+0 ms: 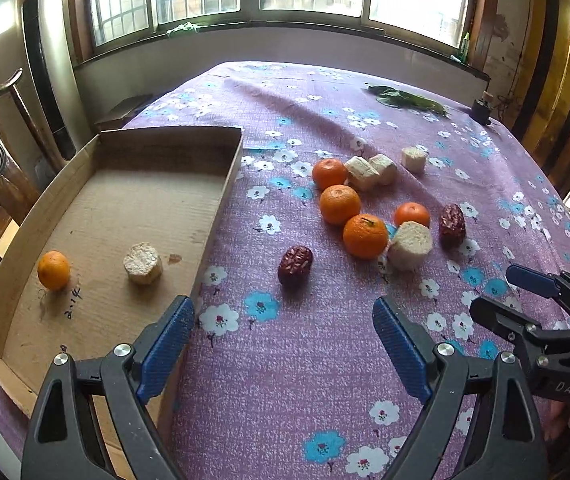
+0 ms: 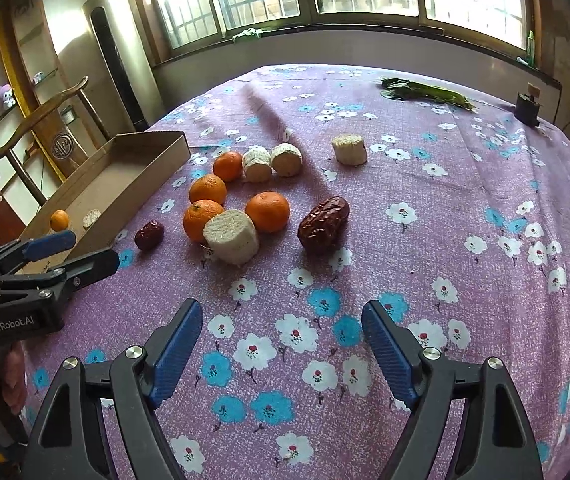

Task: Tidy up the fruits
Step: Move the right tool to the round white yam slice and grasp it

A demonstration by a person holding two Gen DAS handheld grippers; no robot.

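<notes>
Sorting barely begun: two pieces are sitting in the box, the rest are lying loose on the worktop.

Left wrist view: the shallow brown cardboard box (image 1: 117,216) is holding one small orange tangerine (image 1: 53,270) and one pale cut corn-cob chunk (image 1: 143,263), apart from each other; four tangerines, four pale chunks and two wrinkled dark-red dates are waiting on the purple flowered tablecloth (image 1: 305,360). The left gripper (image 1: 283,344) is hovering with jaws wide and empty over the box's near corner, the nearer date (image 1: 295,264) just ahead. Right wrist view: the right gripper (image 2: 281,344) is hanging with jaws wide, nothing between them, facing the larger date (image 2: 323,220), and showing the box only edge-on, while revealing a wooden chair (image 2: 45,120).
</notes>
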